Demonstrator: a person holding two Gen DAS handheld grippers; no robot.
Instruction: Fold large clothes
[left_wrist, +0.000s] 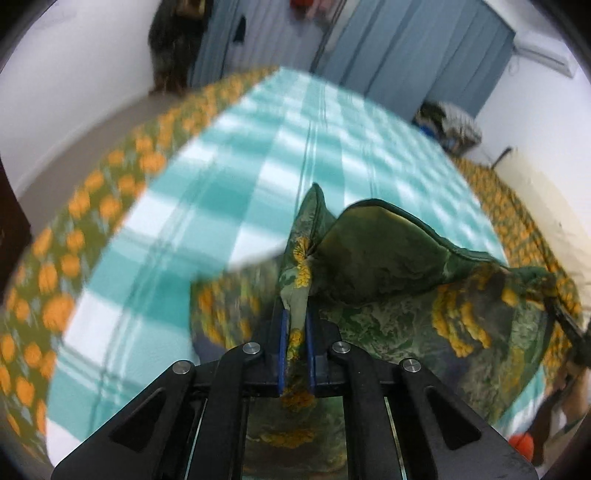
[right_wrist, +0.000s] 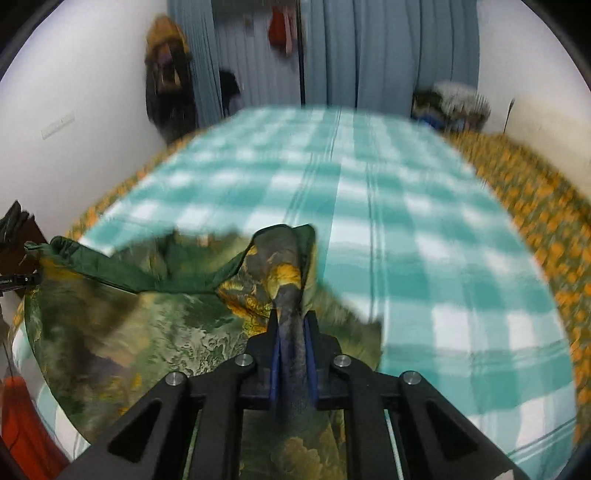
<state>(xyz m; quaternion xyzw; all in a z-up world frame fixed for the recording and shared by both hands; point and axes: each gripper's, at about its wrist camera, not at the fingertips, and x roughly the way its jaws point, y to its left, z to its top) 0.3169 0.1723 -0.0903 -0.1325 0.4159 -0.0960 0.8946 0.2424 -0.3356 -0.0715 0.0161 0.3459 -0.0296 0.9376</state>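
Two grippers, my left gripper (left_wrist: 295, 332) and right gripper (right_wrist: 291, 332), are each pinching an edge of the green floral garment (left_wrist: 388, 266) lifted over the near end of the checked bedspread (left_wrist: 221, 184), folding barely begun, I judge.

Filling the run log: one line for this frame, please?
stage: fold in progress | left claw: shut on green floral garment | right claw: shut on same garment | garment: held over teal checked blanket | image: motion-blurred

The left black matte two-finger gripper (left_wrist: 295, 332) and its right twin (right_wrist: 293, 343) share blue finger pads (left_wrist: 283, 354) and round silver screws (right_wrist: 245, 360).
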